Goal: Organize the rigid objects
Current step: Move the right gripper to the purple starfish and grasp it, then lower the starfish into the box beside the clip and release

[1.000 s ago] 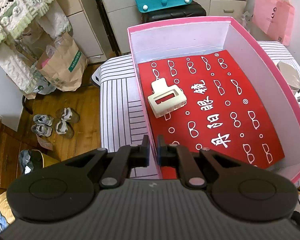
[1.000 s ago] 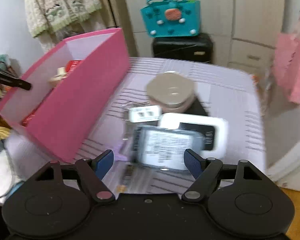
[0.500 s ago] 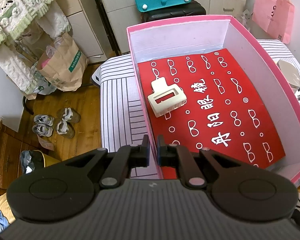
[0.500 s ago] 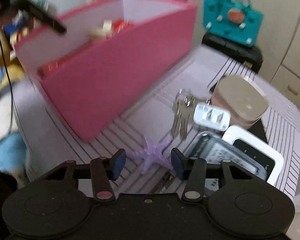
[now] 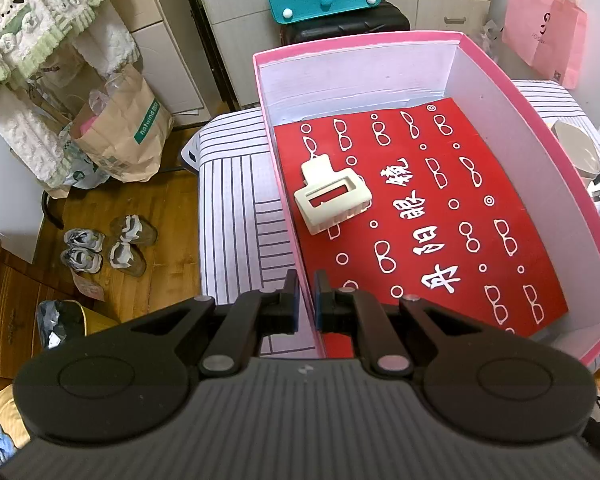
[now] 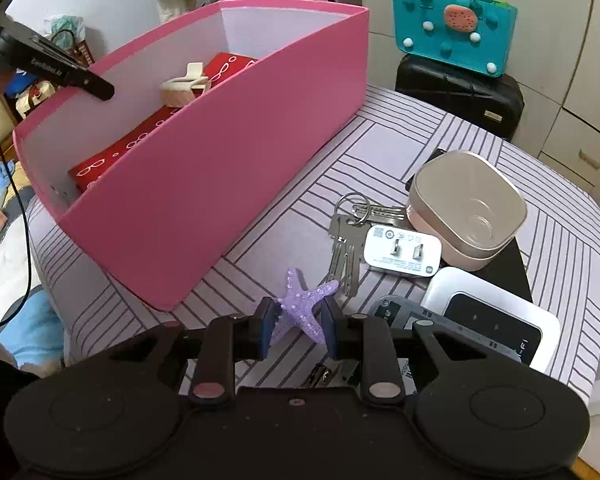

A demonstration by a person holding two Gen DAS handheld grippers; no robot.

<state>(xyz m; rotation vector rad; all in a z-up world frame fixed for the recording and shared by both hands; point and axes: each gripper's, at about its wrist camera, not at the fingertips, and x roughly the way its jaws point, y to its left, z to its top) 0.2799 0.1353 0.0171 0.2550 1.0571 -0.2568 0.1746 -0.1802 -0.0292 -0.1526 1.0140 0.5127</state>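
The left gripper (image 5: 306,298) sits at the lower middle of its frame with its fingers (image 5: 290,300) pinched on the left wall of the pink box (image 5: 496,72), one inside the rim and one outside. Inside the box lie one red card (image 5: 440,216) printed with white glasses and one cream hair clip (image 5: 332,196), which rests on the card's upper left part near that wall; the right half of the box floor is open. Left of the box, a strip of striped worktop (image 5: 236,216) runs to its edge, with wooden floor beyond. In the right wrist view the right gripper (image 6: 297,322) is at the lower middle, its fingers closing around one purple starfish (image 6: 302,306) that lies between them on the worktop, the pads at or just off its arms. The starfish is just below the near corner of the box, with clear striped surface between them. To its right the space is crowded: one bunch of keys (image 6: 346,248), one white plug (image 6: 402,254), one beige lidded dish (image 6: 466,208) and one white-framed device (image 6: 496,328) lie close together, reaching toward the right edge of the worktop.
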